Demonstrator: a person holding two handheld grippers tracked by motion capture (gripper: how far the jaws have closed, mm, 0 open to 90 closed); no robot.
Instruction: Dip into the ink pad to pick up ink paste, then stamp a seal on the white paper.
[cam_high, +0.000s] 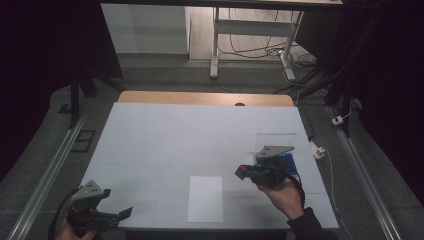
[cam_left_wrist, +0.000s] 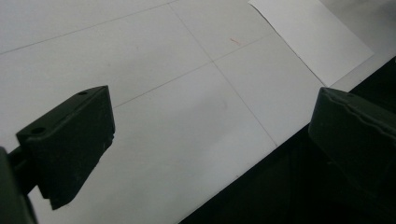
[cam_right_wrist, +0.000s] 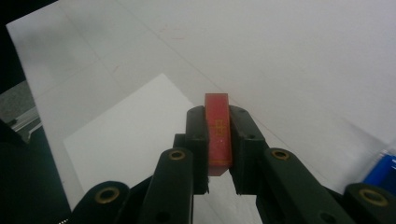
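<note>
Your right gripper (cam_right_wrist: 218, 140) is clamped on a slim red block (cam_right_wrist: 218, 133), pinched upright between both pads at the centre of the right gripper view. In the high view it hangs right of centre, with the white sheet (cam_high: 205, 198) just down and to the left. Head for the middle of that sheet (probably your target), keep the block vertical, and lower until it sits flat before you let go. Your left gripper (cam_high: 107, 216) waits at lower left, jaws spread, holding nothing.

Matt white paper sheet (cam_high: 205, 199), glossy red block (cam_right_wrist: 218, 130)
</note>
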